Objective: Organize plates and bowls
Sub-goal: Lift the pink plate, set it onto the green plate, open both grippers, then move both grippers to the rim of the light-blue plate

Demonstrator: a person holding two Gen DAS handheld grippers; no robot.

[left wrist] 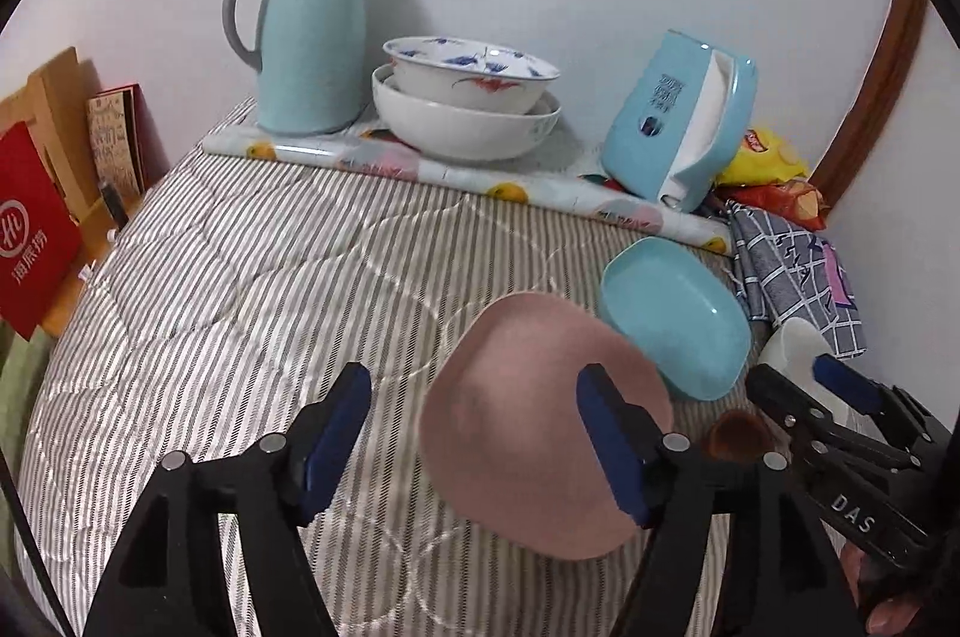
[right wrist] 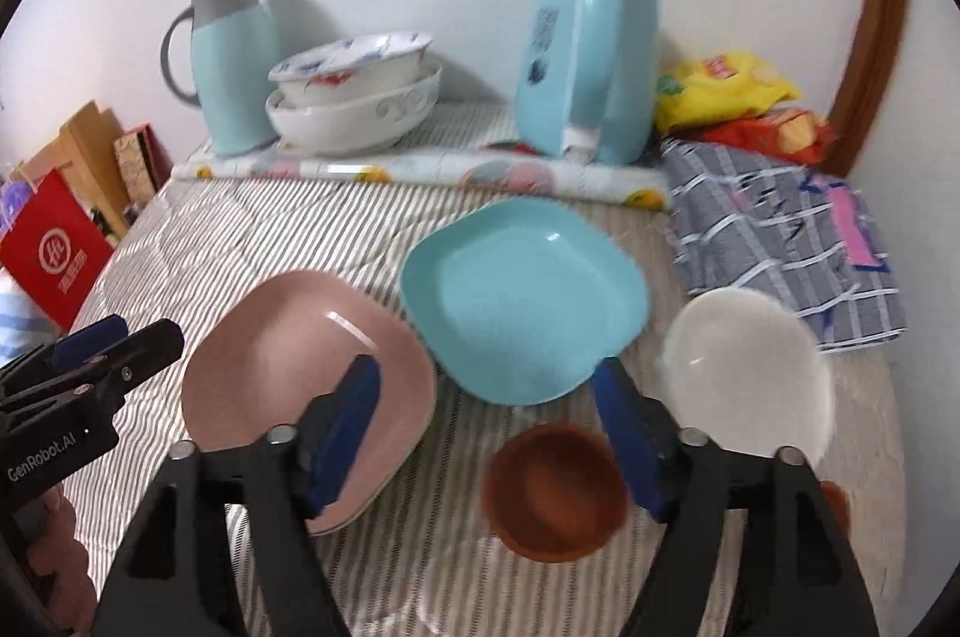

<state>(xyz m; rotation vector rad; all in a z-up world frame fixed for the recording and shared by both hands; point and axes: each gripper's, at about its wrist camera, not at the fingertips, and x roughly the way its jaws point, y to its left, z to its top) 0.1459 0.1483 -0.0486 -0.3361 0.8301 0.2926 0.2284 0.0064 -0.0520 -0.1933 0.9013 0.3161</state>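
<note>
A pink plate [right wrist: 288,355] lies on the striped cloth, with a blue plate [right wrist: 516,289] to its right, a white bowl [right wrist: 750,373] further right and a small brown bowl [right wrist: 552,493] in front. In the left wrist view the pink plate [left wrist: 528,427] and blue plate [left wrist: 672,319] also show. My left gripper [left wrist: 474,433] is open above the cloth, its right finger over the pink plate. My right gripper [right wrist: 492,433] is open and empty above the brown bowl. Each gripper also shows in the other's view, the right one [left wrist: 810,391] and the left one [right wrist: 114,337].
Two stacked white bowls [left wrist: 468,102] stand at the back beside a teal jug [left wrist: 306,30] and a blue tissue box [left wrist: 678,114]. A checked cloth [right wrist: 780,247] and snack bags [right wrist: 726,90] lie at the right. Red and brown bags [left wrist: 36,217] stand at the left edge.
</note>
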